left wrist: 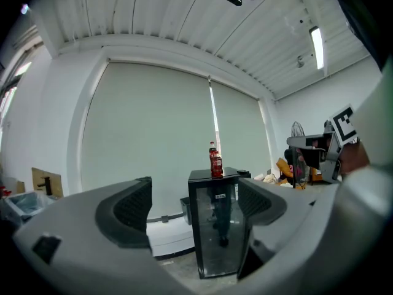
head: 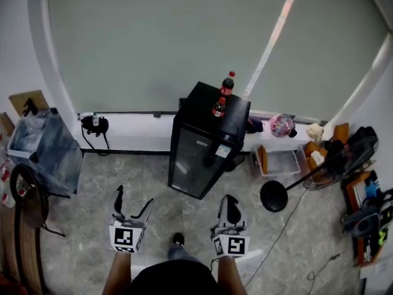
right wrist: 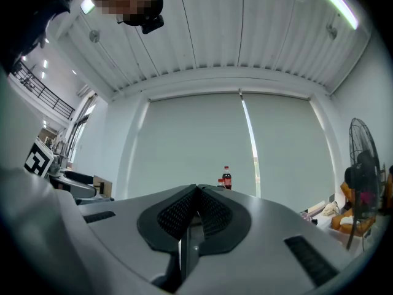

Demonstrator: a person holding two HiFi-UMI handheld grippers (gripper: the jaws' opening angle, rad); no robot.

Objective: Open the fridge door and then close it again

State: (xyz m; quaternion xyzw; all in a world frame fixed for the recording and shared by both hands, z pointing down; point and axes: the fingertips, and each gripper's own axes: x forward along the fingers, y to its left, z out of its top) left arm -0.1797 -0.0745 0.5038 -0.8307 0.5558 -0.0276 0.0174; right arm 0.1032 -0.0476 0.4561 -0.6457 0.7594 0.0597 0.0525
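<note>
A small black fridge with a glass door stands against the far wall, door closed; it also shows in the left gripper view. Two cola bottles stand on its top, seen too in the left gripper view and the right gripper view. My left gripper is held well short of the fridge, jaws apart, nothing between them. My right gripper is also short of the fridge, its pads pressed together on nothing.
A standing fan with a round base is to the fridge's right, beside a plastic tray and clutter by the wall. A bin with a bag and a chair stand at left. A cable runs across the floor.
</note>
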